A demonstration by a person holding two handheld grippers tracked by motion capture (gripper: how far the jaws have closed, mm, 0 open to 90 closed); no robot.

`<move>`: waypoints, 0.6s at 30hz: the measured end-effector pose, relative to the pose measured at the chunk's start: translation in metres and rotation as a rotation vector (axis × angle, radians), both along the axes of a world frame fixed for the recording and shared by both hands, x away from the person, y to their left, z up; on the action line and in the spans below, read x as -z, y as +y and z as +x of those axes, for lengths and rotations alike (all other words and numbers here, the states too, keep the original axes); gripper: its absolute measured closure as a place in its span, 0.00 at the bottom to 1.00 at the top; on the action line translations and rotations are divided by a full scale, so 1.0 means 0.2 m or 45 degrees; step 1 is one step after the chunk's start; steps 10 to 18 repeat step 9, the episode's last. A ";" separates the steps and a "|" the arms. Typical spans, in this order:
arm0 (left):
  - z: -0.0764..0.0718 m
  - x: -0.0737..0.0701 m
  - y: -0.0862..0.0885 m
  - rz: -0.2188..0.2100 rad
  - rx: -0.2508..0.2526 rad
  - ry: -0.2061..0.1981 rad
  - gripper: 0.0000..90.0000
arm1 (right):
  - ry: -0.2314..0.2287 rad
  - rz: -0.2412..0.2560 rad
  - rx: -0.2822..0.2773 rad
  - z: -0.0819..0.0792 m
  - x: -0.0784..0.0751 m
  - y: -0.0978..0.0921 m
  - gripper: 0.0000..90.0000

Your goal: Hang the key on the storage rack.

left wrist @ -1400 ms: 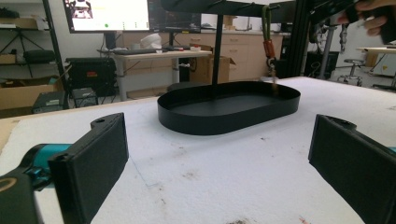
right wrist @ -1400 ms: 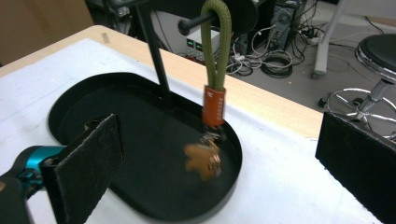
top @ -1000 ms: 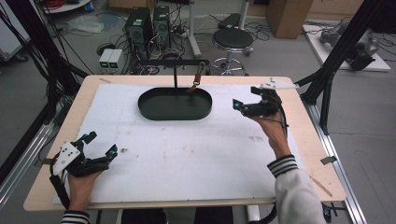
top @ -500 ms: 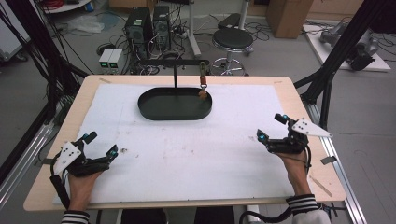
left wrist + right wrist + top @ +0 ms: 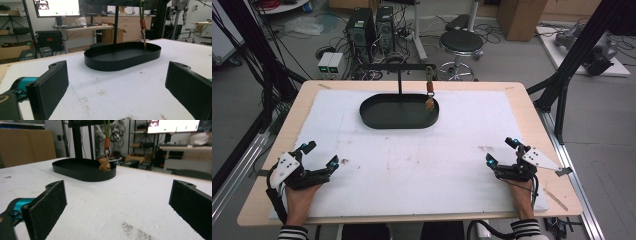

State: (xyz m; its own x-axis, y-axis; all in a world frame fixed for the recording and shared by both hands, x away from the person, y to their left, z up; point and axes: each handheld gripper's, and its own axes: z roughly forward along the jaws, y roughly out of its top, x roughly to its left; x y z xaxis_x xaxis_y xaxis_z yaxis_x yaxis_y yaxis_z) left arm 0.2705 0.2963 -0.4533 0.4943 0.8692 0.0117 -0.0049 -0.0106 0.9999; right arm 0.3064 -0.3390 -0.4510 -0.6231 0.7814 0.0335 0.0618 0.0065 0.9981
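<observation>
White padding covers your table (image 5: 412, 165), stained in places, with bare wood at its edges. Your left gripper (image 5: 318, 156) sits at the lower left of the high view and your right gripper (image 5: 502, 151) at the lower right, well apart, each with its jaws spread wide and holding nothing.

Upper centre of the high view, a black oval tray (image 5: 399, 111) carries a thin stand (image 5: 400, 80) with a crossbar. From the bar hangs a strap (image 5: 429, 79), and a small brown charm (image 5: 429, 103) dangles at its end over the tray's right part. From above you cannot make out what the charm is. The right gripper view shows it better, as a lumpy tan figure (image 5: 104, 164) against the tray wall (image 5: 82, 176). In the left gripper view it is reduced to a thin sliver (image 5: 144, 41), edge-on. The stand's top is cut off in both gripper views.
</observation>
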 end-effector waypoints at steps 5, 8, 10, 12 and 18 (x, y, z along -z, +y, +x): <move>0.00 0.00 0.00 -0.004 -0.002 0.004 0.06 | -0.042 -0.004 0.016 -0.02 0.01 0.00 0.00; 0.00 0.00 0.00 -0.008 -0.002 -0.007 0.06 | -0.048 -0.019 0.027 -0.02 0.01 0.01 0.00; 0.00 0.00 0.00 -0.011 -0.002 -0.008 0.06 | -0.047 -0.014 0.031 -0.02 0.01 0.01 0.00; 0.00 0.00 0.00 -0.011 -0.002 -0.008 0.06 | -0.047 -0.014 0.031 -0.02 0.01 0.01 0.00; 0.00 0.00 0.00 -0.011 -0.002 -0.008 0.06 | -0.047 -0.014 0.031 -0.02 0.01 0.01 0.00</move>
